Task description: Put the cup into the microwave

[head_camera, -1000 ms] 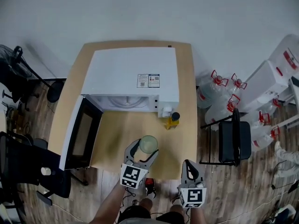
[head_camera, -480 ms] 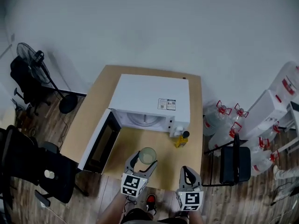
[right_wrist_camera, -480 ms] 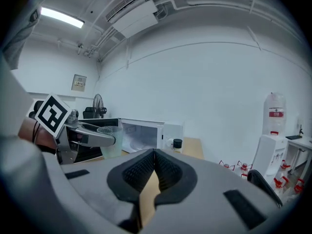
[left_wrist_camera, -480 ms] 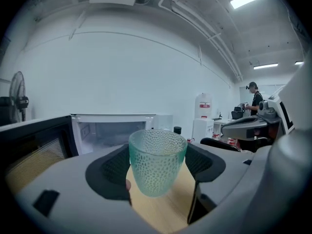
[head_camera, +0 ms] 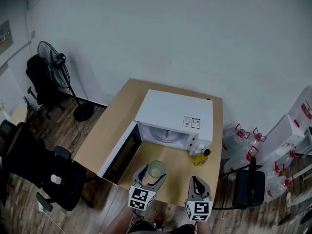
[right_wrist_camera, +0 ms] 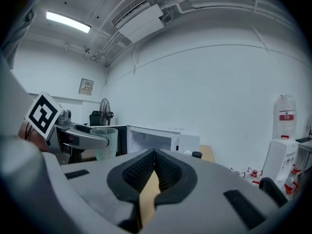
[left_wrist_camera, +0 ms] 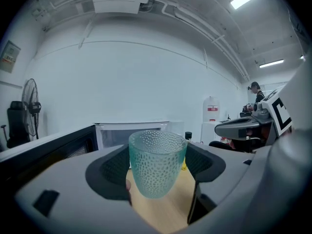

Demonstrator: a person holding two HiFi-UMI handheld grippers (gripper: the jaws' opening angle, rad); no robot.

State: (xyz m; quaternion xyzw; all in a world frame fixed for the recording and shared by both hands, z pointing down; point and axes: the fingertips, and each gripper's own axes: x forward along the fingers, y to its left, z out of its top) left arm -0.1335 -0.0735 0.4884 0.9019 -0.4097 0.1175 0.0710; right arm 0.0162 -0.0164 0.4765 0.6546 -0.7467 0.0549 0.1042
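Observation:
A pale green dimpled glass cup sits upright between the jaws of my left gripper, which is shut on it above the table's near edge; the cup also shows in the head view and the cup in the right gripper view. The white microwave stands at the back of the wooden table, its door swung open to the left and its cavity facing me. My right gripper hangs to the right, jaws shut and empty.
A small yellow bottle with a black cap stands beside the microwave's right front corner. A black chair and water jugs are right of the table. A fan and black office chairs are on the left.
The head view has pulled back and upward, so table and microwave look smaller and further. Both grippers stay low in the view; the left still holds the cup.

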